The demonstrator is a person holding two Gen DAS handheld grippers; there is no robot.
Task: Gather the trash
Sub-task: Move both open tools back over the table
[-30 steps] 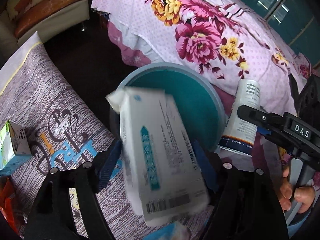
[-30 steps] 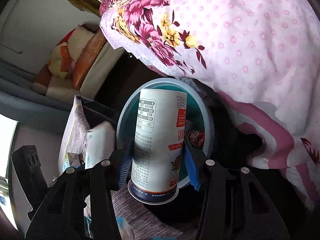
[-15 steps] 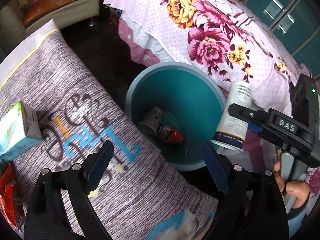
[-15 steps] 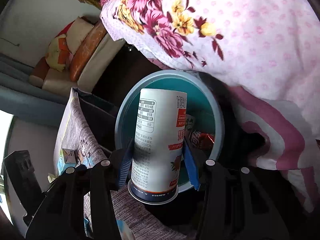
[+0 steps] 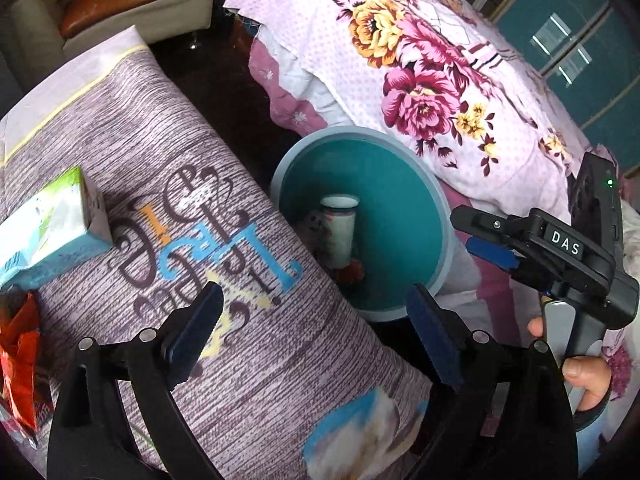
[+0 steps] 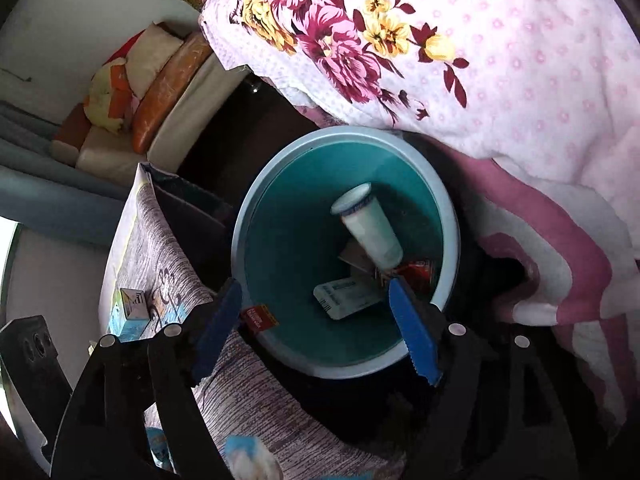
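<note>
Your right gripper [image 6: 316, 328] hangs over the teal bin [image 6: 256, 220], jaws opening, nothing between them. The white cup [image 6: 372, 228] lies tilted inside the bin, on top of a flat white packet [image 6: 348, 298] and a red wrapper [image 6: 420, 270]. Your left gripper [image 5: 314, 328] sits just beside the bin over the grey printed cloth [image 5: 120, 128], jaws opening wide, empty. A green-and-blue carton [image 5: 52, 220] and an orange wrapper [image 5: 20, 360] lie on that cloth, well apart from the bin.

Orange wrapper [image 5: 18, 360] is cut by left edge.
</note>
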